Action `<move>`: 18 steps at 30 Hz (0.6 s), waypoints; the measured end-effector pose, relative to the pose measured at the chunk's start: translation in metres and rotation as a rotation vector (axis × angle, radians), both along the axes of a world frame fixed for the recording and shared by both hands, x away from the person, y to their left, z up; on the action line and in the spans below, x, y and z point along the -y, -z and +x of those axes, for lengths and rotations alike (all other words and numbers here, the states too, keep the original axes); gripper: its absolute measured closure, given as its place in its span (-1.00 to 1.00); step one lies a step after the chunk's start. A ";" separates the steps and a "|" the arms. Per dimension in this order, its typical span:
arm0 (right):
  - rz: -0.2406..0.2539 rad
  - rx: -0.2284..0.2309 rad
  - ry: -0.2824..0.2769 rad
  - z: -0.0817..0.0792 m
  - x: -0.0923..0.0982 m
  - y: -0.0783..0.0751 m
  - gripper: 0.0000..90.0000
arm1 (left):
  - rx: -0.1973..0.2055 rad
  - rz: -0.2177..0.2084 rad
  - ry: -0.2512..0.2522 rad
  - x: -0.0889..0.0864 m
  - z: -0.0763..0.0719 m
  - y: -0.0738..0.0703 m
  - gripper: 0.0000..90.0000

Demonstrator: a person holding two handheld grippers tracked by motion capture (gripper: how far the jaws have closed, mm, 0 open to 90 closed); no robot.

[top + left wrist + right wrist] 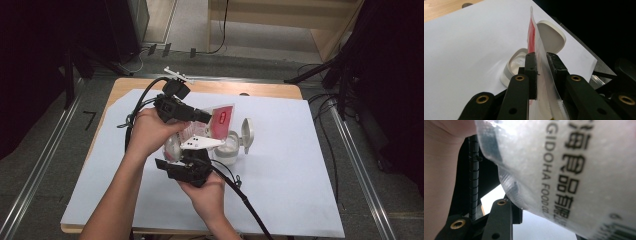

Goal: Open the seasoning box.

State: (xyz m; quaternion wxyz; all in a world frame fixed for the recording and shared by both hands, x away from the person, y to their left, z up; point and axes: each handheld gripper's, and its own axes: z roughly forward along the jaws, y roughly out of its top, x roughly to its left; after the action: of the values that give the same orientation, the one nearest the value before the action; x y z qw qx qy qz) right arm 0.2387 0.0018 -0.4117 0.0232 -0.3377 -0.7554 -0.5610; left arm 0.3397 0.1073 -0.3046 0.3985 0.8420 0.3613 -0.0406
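Left gripper (541, 62) pinches the red-labelled bag's (220, 120) top edge; at its 5 o'clock the right gripper (192, 162) clamps the bag's granule-filled body above the open white container (227, 150), at table centre; pouring appears unfinished.

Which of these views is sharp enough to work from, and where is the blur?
High view: evenly lit, slightly soft, dark at both sides. Left gripper view: bag edge and white container fairly sharp, near jaws soft. Right gripper view: bag pressed close to the lens, print readable but smeared toward the edges.
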 end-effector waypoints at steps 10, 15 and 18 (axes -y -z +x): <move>0.030 -0.023 -0.018 0.005 0.002 0.000 0.39 | 0.014 -0.008 -0.021 0.001 -0.001 -0.001 0.77; 0.035 -0.023 -0.026 0.007 0.003 0.001 0.39 | 0.027 -0.012 -0.029 0.002 -0.002 -0.003 0.76; 0.034 -0.016 -0.025 0.007 0.004 -0.001 0.39 | 0.029 -0.021 -0.032 0.001 -0.003 -0.004 0.75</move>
State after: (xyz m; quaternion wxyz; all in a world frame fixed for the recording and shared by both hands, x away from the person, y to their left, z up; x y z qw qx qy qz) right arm 0.2456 -0.0018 -0.4108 0.0421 -0.3324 -0.7498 -0.5705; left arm 0.3369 0.1060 -0.3002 0.4132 0.8322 0.3687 -0.0259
